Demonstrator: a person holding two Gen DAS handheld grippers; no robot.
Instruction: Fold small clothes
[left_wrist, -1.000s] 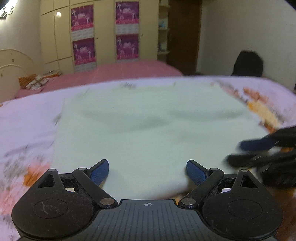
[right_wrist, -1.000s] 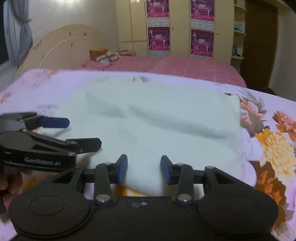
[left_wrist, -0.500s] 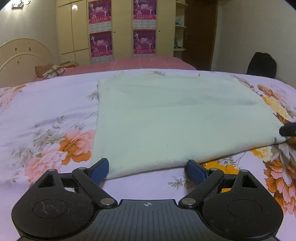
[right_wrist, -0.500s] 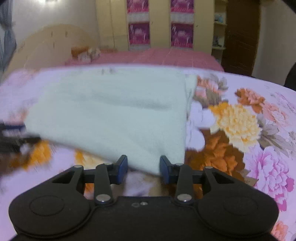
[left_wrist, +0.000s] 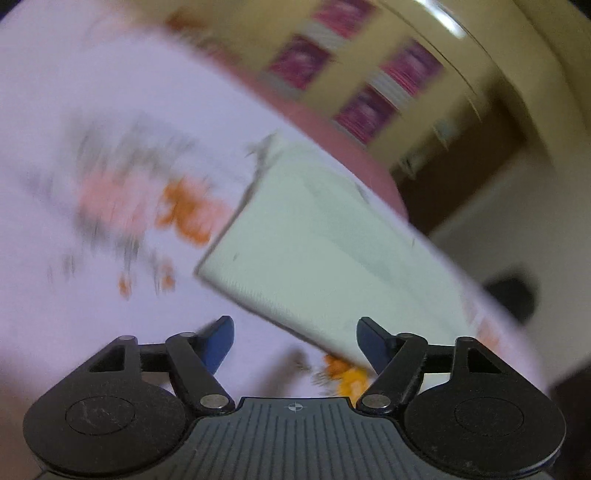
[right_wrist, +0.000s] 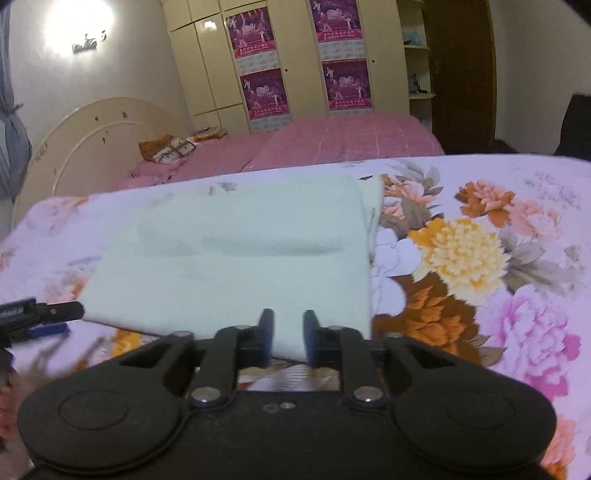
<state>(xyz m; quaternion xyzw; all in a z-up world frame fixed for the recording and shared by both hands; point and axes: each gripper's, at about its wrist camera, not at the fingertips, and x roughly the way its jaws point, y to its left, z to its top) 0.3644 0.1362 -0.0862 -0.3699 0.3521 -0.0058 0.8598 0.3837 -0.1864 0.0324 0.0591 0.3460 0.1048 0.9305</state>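
Now right gripper (right_wrist: 289, 338) fingers narrowed onto cloth (right_wrist: 236, 266) edge; left gripper (left_wrist: 295, 341) rolled, closing, empty.

Folded cloth (right_wrist: 236, 266): plain pale mint green, unpatterned. Bedsheet (right_wrist: 498, 206) beneath it: lilac ground printed with large flowers in yellow, orange, rust brown, peach and magenta, with grey-green leaves. Second bed (right_wrist: 332, 144) behind: pink cover with a faint grid of lines. Wardrobe (right_wrist: 295, 55): cream doors bearing four magenta posters. Headboard (right_wrist: 92, 140): cream. Door (right_wrist: 458, 74): dark brown. Right hand-held gripper (right_wrist: 289, 332) and left hand-held gripper (left_wrist: 295, 339): black bodies, blue finger pads.
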